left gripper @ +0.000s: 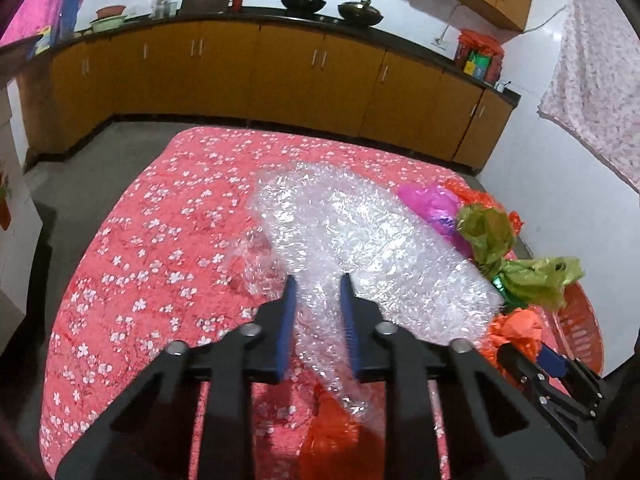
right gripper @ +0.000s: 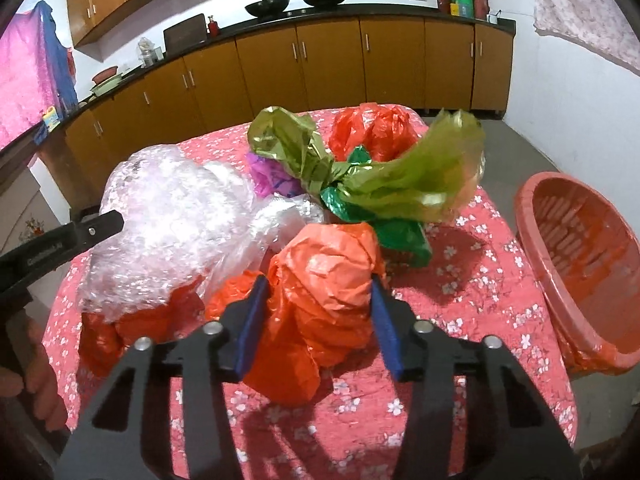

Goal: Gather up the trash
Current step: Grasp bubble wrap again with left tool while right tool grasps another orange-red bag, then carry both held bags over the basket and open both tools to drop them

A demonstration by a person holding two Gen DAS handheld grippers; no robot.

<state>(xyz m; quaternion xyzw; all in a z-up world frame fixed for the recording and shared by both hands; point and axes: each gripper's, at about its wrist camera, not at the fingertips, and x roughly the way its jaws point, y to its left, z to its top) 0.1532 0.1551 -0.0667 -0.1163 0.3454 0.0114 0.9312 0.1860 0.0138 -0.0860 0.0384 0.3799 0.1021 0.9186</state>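
Observation:
A large sheet of clear bubble wrap (left gripper: 360, 220) lies across the red floral tablecloth (left gripper: 160, 240). My left gripper (left gripper: 319, 280) is shut on its near end, with the wrap bunched between the blue pads. In the right wrist view a crumpled orange plastic bag (right gripper: 324, 248) fills the gap of my right gripper (right gripper: 318, 280), and both pads press its sides. Behind it lie green and gold foil wrapping (right gripper: 400, 176), a pink bag (right gripper: 268, 176) and another orange bag (right gripper: 372, 128). More orange plastic (right gripper: 132, 320) sits under the bubble wrap (right gripper: 168, 216).
A red plastic basket (right gripper: 532, 216) leans at the table's right edge. Beyond the table runs a line of brown kitchen cabinets (left gripper: 280, 72), whose dark counter carries woks (left gripper: 302, 2) and jars. A patterned cloth (left gripper: 600, 80) hangs at the right wall. Grey floor (left gripper: 60, 208) surrounds the table.

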